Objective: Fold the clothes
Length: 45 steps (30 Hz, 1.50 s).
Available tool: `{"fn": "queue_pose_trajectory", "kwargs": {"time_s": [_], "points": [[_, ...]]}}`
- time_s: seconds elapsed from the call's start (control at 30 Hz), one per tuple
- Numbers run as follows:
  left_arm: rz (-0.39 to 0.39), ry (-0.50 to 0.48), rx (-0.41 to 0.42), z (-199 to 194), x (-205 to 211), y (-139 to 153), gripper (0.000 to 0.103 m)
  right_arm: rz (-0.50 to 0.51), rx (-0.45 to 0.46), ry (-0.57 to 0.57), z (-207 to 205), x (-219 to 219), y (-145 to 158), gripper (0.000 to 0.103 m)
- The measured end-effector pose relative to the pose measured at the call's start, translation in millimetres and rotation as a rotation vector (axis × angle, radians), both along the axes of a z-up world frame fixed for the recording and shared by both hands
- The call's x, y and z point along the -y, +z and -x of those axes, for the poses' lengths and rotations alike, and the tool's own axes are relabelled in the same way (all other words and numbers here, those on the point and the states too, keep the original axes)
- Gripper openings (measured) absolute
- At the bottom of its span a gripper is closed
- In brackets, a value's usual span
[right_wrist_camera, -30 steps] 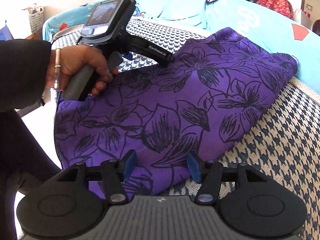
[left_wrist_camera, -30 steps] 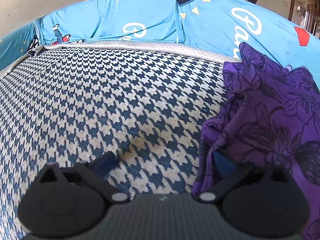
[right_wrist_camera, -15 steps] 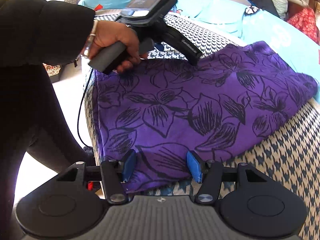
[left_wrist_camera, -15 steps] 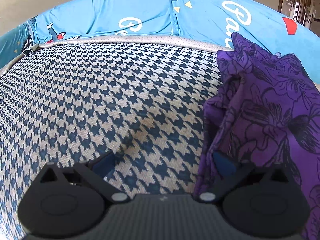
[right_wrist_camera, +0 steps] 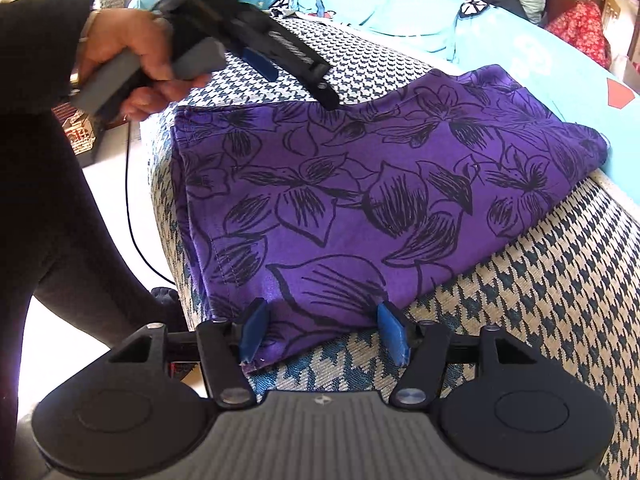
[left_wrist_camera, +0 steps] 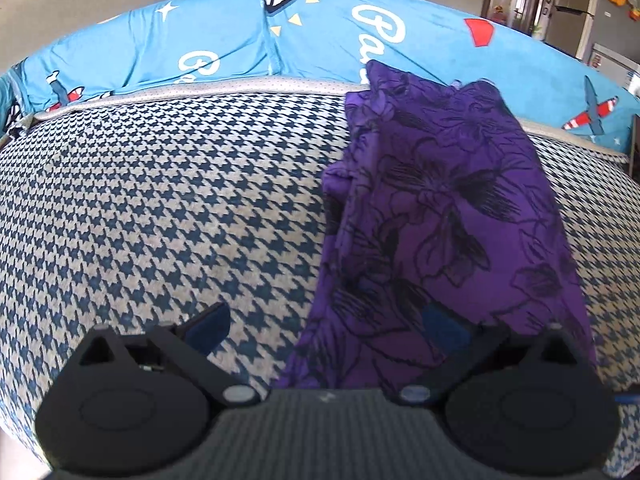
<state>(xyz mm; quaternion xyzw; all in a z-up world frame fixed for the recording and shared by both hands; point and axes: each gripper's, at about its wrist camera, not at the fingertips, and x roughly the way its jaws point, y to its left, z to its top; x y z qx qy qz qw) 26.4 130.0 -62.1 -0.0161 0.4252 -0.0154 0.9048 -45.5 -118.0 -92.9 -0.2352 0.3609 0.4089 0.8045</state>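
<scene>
- Houndstooth navy-and-cream woven mattress (right_wrist_camera: pixel 540 288) fills both views; a bright blue printed bedsheet (left_wrist_camera: pixel 224 44) runs along its far edge.
- Purple floral-print folded garment (right_wrist_camera: pixel 360 184) lies flat on the houndstooth mattress, near corner at the mattress's front edge, far end touching the blue bedsheet.
- What changed: a second ago the left gripper sat low against the garment's far edge; now, in the right wrist view, the left gripper (right_wrist_camera: pixel 296 68) is lifted clear and blurred. The fold looks set, the cloth released.
- Left gripper (left_wrist_camera: pixel 324 326), own view: jaws wide apart, one blue pad over bare mattress, the other over the garment's edge; nothing pinched.
- Right gripper (right_wrist_camera: pixel 324 332): jaws opening, the garment's near corner between the blue pads, left pad brushing the hem, right pad (right_wrist_camera: pixel 394 332) apart from it. No grip.
- Judgement: this fold is done; both tools are free for a next fold or a move.
</scene>
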Motion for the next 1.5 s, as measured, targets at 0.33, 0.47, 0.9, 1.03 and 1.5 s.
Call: {"fn": "queue_pose_trajectory", "kwargs": {"time_s": [0.33,0.47,0.9,1.03,1.5], "points": [[-0.039,-0.183,-0.055,29.4,25.7,-8.6,0.103,-0.018,-0.024,-0.013,-3.9,1.9,-0.9,0.067],[-0.055,-0.244,-0.089,36.4,28.9,-14.9,0.103,-0.021,-0.025,-0.012,-5.5,2.0,-1.5,0.069],[-0.117,-0.357,-0.109,56.2,30.9,-24.0,0.103,-0.031,-0.049,0.012,-12.8,5.2,-1.1,0.077],[-0.096,-0.358,-0.088,57.5,28.2,-16.0,0.103,-0.034,-0.045,-0.006,-12.7,4.1,-0.4,0.082],[0.090,-0.111,-0.069,26.5,3.8,3.3,0.103,-0.015,-0.143,-0.238,-38.8,6.5,15.8,0.100]]}}
